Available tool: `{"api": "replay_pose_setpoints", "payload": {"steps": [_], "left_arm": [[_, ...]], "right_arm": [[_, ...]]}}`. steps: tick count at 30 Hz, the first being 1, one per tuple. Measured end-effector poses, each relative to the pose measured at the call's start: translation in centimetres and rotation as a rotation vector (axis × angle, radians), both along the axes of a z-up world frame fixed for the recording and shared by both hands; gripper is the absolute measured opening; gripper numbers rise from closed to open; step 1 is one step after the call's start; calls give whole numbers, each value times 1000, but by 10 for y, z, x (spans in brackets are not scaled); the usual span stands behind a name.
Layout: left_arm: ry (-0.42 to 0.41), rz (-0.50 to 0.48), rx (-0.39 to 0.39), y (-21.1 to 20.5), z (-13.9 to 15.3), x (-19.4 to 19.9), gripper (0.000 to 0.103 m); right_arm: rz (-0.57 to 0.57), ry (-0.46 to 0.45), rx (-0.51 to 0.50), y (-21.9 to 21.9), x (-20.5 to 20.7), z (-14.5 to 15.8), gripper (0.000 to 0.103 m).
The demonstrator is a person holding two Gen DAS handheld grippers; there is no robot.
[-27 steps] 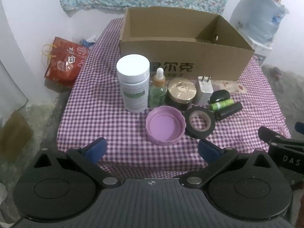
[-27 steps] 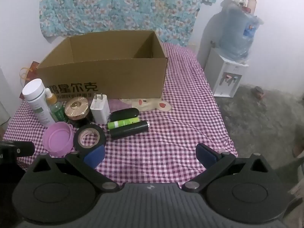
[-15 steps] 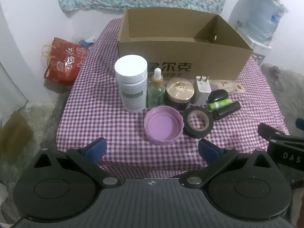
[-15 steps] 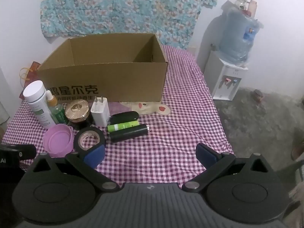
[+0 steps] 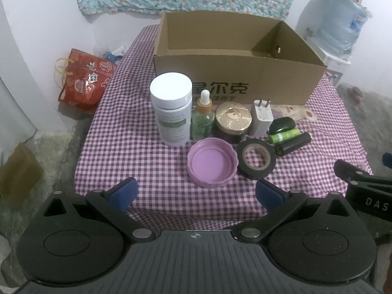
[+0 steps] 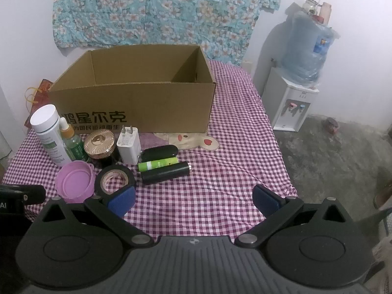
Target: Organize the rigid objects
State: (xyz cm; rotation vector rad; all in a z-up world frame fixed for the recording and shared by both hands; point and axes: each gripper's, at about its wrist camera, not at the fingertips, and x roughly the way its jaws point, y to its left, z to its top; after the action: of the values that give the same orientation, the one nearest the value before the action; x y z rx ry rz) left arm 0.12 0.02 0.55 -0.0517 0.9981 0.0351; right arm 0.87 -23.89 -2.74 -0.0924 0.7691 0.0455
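An open cardboard box (image 5: 245,83) (image 6: 137,103) stands at the back of the checked table. In front of it sit a white bottle (image 5: 171,109) (image 6: 49,134), a green dropper bottle (image 5: 202,120) (image 6: 73,142), a gold-lidded jar (image 5: 232,121) (image 6: 99,144), a white charger (image 5: 262,118) (image 6: 128,144), a black case (image 5: 281,123) (image 6: 159,152), a green tube (image 5: 284,136) (image 6: 158,164), a black cylinder (image 5: 292,144) (image 6: 166,172), a purple lid (image 5: 212,165) (image 6: 74,183) and a black tape roll (image 5: 256,159) (image 6: 115,180). My left gripper (image 5: 196,193) hangs open before the lid. My right gripper (image 6: 193,199) is open over bare cloth.
A red bag (image 5: 84,80) lies on the floor left of the table. A water dispenser (image 6: 291,103) with a blue bottle (image 6: 308,49) stands to the right. Floral cloth (image 6: 159,9) hangs on the wall. The table's right half (image 6: 232,147) holds only the cloth.
Both views have tilted slightly upward, so the box and objects sit a little lower in frame. Nothing on the table has moved, and both grippers stay open.
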Motion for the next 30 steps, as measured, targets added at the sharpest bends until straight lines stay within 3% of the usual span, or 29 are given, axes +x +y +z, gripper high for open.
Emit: {"api": "replay_pose_setpoints", "payload": {"steps": [30], "left_arm": [[-5, 6, 10, 4, 1, 0, 102]], "right_arm": [[6, -4, -4, 2, 1, 3, 103]]}}
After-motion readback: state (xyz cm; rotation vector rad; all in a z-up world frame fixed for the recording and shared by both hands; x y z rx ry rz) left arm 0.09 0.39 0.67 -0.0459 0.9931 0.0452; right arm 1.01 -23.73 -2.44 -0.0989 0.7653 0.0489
